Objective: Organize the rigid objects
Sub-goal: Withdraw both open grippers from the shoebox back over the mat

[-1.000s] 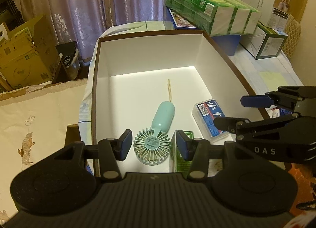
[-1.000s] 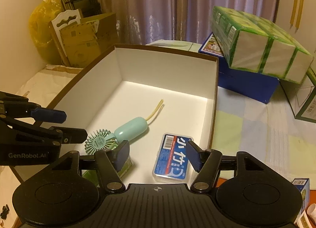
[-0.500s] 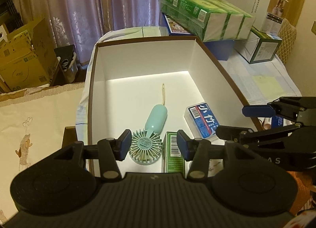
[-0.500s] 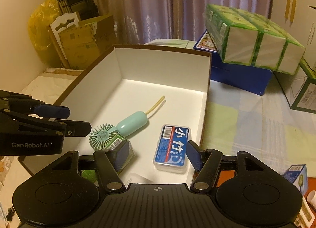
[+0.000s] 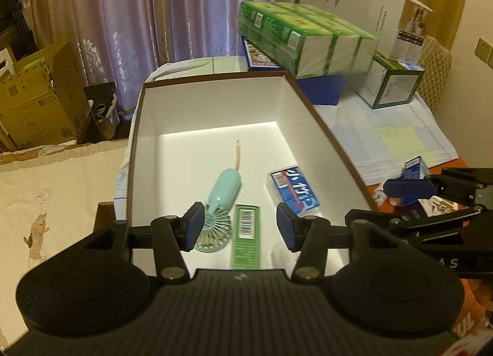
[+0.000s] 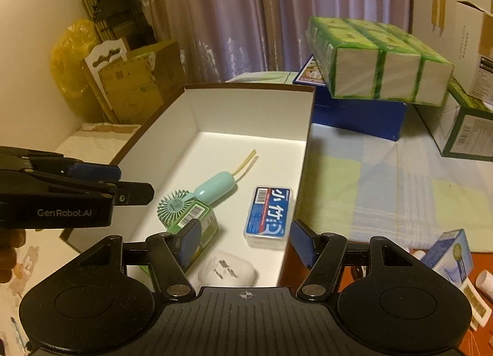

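Observation:
A white box with a brown rim (image 5: 212, 109) (image 6: 246, 109) holds a mint handheld fan (image 5: 220, 198) (image 6: 197, 194), a green carton (image 5: 246, 232) (image 6: 200, 220), a blue-labelled clear case (image 5: 292, 191) (image 6: 269, 217) and a white adapter (image 6: 226, 269). My left gripper (image 5: 240, 228) is open and empty above the box's near end. My right gripper (image 6: 245, 243) is open and empty above the box's near right corner. Each gripper shows at the edge of the other's view.
Green tissue packs (image 5: 305, 38) (image 6: 376, 63) lie on a blue box behind the white box. Small blue-white cartons (image 6: 446, 254) (image 5: 414, 169) lie on the orange surface at right. Cardboard boxes (image 5: 37, 103) stand at left. A checked cloth (image 6: 385, 186) covers the table.
Both grippers have pulled back and risen from the box, still open and empty. More of the box's near end now shows, including the green carton and white adapter.

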{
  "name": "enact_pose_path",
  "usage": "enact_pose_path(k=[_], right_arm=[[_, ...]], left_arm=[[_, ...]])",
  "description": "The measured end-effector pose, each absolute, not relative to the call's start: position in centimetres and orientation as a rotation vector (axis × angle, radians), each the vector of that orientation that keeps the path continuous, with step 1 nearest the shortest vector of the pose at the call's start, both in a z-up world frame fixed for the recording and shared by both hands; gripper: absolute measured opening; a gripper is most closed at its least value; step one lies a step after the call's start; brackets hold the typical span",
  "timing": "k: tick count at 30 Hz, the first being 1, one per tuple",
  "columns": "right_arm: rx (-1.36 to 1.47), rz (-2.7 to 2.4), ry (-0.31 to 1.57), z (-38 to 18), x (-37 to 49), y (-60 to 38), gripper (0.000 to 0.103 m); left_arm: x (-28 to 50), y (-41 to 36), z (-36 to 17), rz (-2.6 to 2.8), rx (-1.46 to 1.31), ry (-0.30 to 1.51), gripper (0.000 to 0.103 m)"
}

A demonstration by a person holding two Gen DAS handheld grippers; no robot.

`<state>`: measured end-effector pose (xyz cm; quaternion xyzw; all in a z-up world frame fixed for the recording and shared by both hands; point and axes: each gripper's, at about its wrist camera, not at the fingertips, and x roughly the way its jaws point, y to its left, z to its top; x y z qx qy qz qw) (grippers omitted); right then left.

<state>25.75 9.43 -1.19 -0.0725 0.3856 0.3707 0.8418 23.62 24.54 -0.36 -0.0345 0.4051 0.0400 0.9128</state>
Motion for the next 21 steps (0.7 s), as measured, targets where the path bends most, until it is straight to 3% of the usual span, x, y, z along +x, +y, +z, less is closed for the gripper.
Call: enact_pose_path(k=[21], right_arm=[[-0.119,0.716,0.864,-0.8,23.8,-7.4,0.061]], left_arm=[[20.5,8.4,0.2,-0.114,-0.083,0.813,0.047]])
